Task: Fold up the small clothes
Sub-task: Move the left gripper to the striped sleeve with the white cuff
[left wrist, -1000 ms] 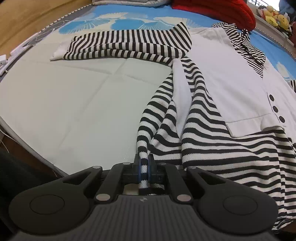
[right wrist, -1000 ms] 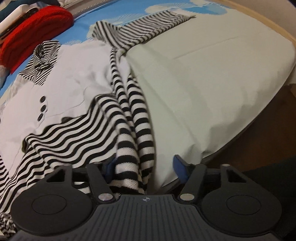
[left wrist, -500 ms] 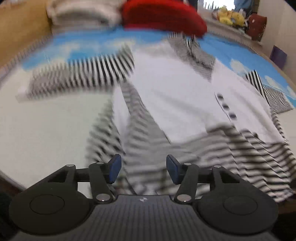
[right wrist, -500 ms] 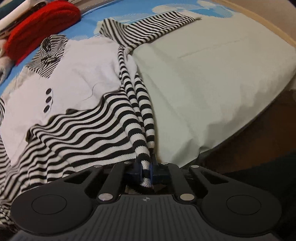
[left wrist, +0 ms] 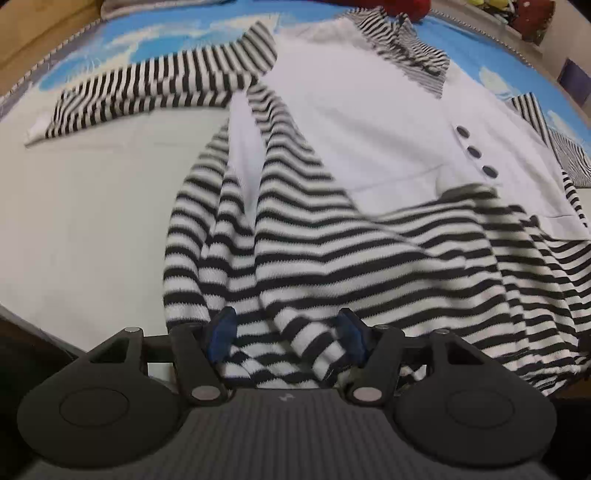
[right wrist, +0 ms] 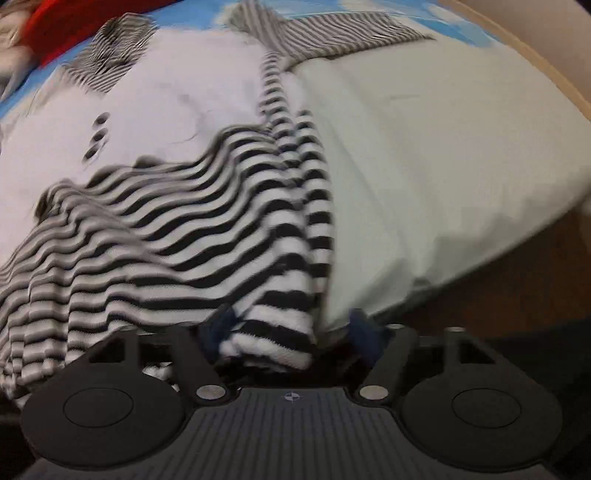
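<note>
From the left wrist camera we see our left gripper [left wrist: 286, 334] with its two blue-tipped fingers [left wrist: 221, 328] spread wide apart, holding nothing. Between and just beyond them lies the bunched striped hem of the top [left wrist: 369, 122], a small garment with a white chest panel, black-and-white striped lower half and striped sleeves. The top lies spread on the pale sheet [left wrist: 92, 221], with its hem toward us and its striped collar [left wrist: 406, 51] at the far end. Three dark buttons [left wrist: 474, 151] run in a line down the right side of the white panel. One striped sleeve [left wrist: 155, 92] stretches out to the left of the top, flat on the sheet, its white cuff at the far left. Beyond the top, a blue cover with white cloud shapes [left wrist: 155, 33] shows, and a red cloth [left wrist: 410, 5] sits just past the collar.

From the right wrist camera, which is blurred, we see our right gripper [right wrist: 291, 330] also standing open, its fingers well apart. A thick folded edge of the striped top [right wrist: 207, 229] lies in the gap between them, loose and unpinched. The top fills the left of this view, with the pale sheet [right wrist: 443, 155] to the right of it and the sheet's edge dropping toward brown floor [right wrist: 517, 288]. The red cloth [right wrist: 70, 18] lies beyond the top, at upper left.
</note>
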`<action>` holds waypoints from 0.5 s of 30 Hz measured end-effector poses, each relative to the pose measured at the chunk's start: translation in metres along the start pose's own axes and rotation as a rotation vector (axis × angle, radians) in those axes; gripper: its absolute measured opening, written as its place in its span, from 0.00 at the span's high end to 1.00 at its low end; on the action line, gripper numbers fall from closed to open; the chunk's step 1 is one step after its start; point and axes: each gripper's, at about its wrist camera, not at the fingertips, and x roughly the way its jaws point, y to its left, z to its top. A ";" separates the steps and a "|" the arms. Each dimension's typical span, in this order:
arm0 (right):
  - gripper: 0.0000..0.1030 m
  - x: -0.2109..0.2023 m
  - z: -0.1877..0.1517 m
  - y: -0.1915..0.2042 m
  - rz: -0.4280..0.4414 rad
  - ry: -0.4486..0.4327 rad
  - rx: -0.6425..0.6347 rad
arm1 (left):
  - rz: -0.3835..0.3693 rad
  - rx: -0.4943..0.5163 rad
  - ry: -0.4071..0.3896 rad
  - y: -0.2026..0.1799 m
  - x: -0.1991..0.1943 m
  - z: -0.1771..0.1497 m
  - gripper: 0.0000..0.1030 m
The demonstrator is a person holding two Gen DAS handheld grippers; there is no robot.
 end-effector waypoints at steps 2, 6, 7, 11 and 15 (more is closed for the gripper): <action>0.32 -0.011 0.004 0.002 -0.001 -0.068 -0.012 | -0.007 0.009 -0.062 0.002 -0.015 0.002 0.36; 0.34 -0.038 0.017 0.008 0.037 -0.228 -0.010 | -0.011 -0.003 -0.171 0.008 -0.047 0.023 0.36; 0.34 -0.045 0.021 0.010 0.050 -0.267 -0.010 | -0.025 -0.017 -0.195 0.011 -0.056 0.031 0.36; 0.34 -0.077 0.040 0.022 0.106 -0.401 -0.037 | -0.039 -0.037 -0.321 0.022 -0.095 0.073 0.36; 0.34 -0.120 0.076 0.030 0.190 -0.552 -0.045 | -0.045 0.009 -0.474 0.031 -0.118 0.130 0.36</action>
